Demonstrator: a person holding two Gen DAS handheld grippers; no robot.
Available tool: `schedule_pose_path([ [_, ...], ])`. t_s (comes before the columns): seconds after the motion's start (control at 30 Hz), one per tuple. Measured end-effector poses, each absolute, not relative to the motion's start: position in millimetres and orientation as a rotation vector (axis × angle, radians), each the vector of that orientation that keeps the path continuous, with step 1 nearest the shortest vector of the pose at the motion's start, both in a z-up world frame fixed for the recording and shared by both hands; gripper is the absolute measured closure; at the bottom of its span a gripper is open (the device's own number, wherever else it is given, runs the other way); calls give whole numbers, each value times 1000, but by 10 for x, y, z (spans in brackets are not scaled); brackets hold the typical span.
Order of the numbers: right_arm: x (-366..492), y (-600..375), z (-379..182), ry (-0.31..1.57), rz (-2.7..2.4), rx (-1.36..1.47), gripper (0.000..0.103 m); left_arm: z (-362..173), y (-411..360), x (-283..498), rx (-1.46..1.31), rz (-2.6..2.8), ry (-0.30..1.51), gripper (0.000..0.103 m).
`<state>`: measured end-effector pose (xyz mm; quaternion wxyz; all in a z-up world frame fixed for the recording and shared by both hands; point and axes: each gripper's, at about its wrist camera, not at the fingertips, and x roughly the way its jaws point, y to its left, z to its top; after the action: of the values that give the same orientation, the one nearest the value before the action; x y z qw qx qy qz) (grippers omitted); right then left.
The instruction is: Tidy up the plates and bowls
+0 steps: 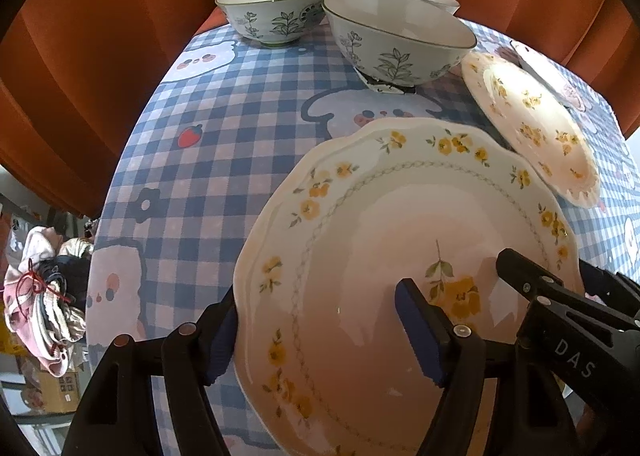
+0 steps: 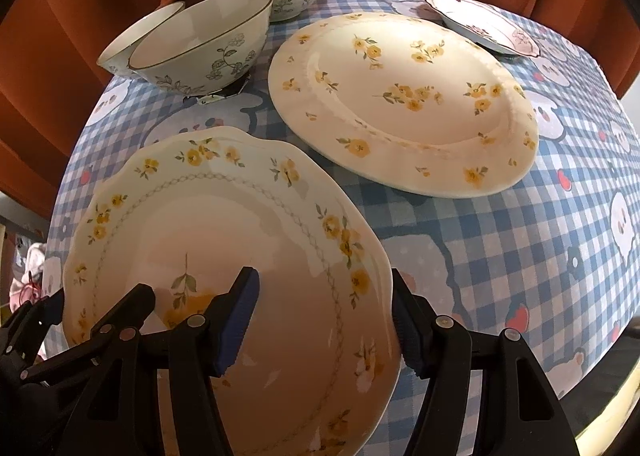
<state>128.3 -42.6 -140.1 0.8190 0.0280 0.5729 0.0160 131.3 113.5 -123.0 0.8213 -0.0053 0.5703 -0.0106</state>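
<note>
The left wrist view shows the left gripper [image 1: 320, 330] straddling the left rim of the scalloped plate [image 1: 380, 224], one blue pad [image 1: 420, 336] over the plate's well and the other outside the rim; whether the pads press on the china cannot be told. The right gripper [image 1: 560, 296] enters from the right, its black finger lettered "D A S", the only readable writing. In the right wrist view that gripper [image 2: 326, 322] straddles the plate's [image 2: 224, 224] right rim likewise, jaws apart, contact unclear. The plate, with yellow flowers and a chain border, sits over the near part of the table [image 2: 520, 248], which wears a blue checked cloth printed with cartoon figures and strawberries. Just beyond it lies a round plate [image 2: 400, 104] with scattered yellow flowers. Near the far edge stand three leaf-patterned bowls [image 2: 200, 44], close together, and toward the far right corner a pink-flowered plate [image 2: 480, 28]. An orange curtain [image 1: 100, 56] hangs behind the table.
</note>
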Motion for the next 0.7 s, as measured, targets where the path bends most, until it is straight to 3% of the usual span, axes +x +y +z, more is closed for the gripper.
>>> schedule_pose_path([
  [0.4, 1201, -403, -1049, 1199, 88, -18, 34, -991, 1177, 1327, -69, -27, 1285, 24],
  [0.7, 1228, -552, -710, 1107, 134, 18, 34, -641, 986, 1338, -63, -21, 1177, 24],
])
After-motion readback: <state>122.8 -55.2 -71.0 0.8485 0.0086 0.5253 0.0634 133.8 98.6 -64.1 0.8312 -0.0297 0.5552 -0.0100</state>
